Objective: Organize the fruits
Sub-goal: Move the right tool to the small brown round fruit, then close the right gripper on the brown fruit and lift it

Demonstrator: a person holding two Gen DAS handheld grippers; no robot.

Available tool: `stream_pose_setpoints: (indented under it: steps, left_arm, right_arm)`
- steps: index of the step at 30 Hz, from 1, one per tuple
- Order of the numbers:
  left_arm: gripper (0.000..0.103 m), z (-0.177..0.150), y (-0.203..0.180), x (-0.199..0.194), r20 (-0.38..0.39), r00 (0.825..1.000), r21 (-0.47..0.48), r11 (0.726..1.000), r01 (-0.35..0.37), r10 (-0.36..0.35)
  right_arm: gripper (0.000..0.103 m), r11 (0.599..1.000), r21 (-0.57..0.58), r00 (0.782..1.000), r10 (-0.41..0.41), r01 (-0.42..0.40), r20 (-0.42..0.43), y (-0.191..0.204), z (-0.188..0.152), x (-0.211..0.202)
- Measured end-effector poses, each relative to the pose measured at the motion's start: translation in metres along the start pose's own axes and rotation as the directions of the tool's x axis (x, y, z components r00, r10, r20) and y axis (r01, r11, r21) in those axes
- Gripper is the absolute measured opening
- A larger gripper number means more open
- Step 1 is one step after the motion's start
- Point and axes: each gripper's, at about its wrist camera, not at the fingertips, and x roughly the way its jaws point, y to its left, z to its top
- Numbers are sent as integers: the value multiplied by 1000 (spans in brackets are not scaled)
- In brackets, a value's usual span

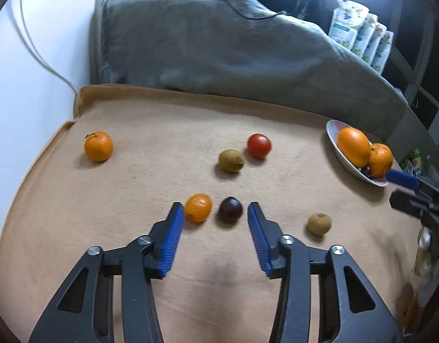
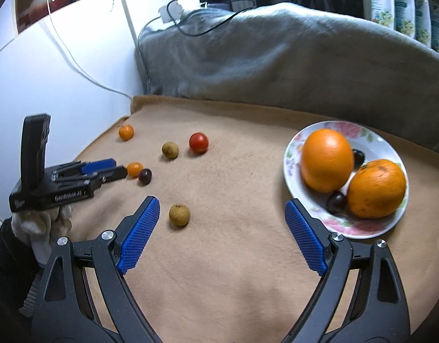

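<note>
**Left wrist view: gripper low over dark fruit, jaws spread**

Left wrist cam: left gripper [image 1: 215,214] reaches fwd, low over the tan blanket [image 1: 133,194], fingers angled down twd the surface. Jaws released, wide apart, holding nothing. Small dark plum [image 1: 230,209] sits between the two blue pads [image 1: 171,240], near the tips; can't tell if the right pad touches it. Small orange [image 1: 198,207] lies just beside the left pad tip, looks touching or nearly so, and just left of the plum.

Farther out: green-brown fruit [image 1: 231,160] w/ a red tomato [image 1: 258,146] just behind-right of it; a mandarin [image 1: 98,146] well apart at far left; another green-brown fruit [image 1: 319,223] right of the gripper.

Right wrist cam: right gripper [image 2: 222,208] hovers above the blanket, tilted down, jaws fully spread, empty. Its right pad [image 2: 305,237] is just beside the near rim of the floral plate [image 2: 362,228]; can't tell if touching. Near green-brown fruit [image 2: 179,214] lies just right of its left pad, apart from it.

Plate holds a large orange [image 2: 326,160], a second orange [image 2: 376,188] leaning vs it, and two dark plums: one [image 2: 336,202] at front between the oranges, one [image 2: 359,156] behind.

Left gripper seen side-on here, held by a gloved hand [image 2: 42,223]. Gray blanket [image 2: 276,57] heaped behind the tan one.
</note>
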Motion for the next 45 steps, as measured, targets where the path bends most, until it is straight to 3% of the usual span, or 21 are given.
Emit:
stream_pose_setpoints:
  steps: [10,12,18,29,35,45]
  left_arm:
    - [32,0,19,18,-33,999,-59,998,6,-8]
    - [32,1,19,19,-36,999,-61,998,10,-13]
    - [32,1,19,24,-51,998,-68,997,29,-33]
    - [23,0,22,33,-76,995,-86,995,54,-61]
    - [21,0,22,34,-77,995,-79,995,53,-59]
    - [20,-1,21,35,-75,997,-55,998,28,-32]
  right_arm:
    - [91,999,-27,998,32,-33,-52,13,-1,27]
    - [83,999,-30,997,39,-41,-65,15,-1,32]
    - [77,997,-46,994,53,-58,-95,21,-2,45]
    - [62,994,-84,987,56,-69,-151,30,-6,65]
    - [49,992,-103,982,48,-67,-182,34,-8,76]
    - [38,988,-141,981,32,-60,-191,40,-10,80]
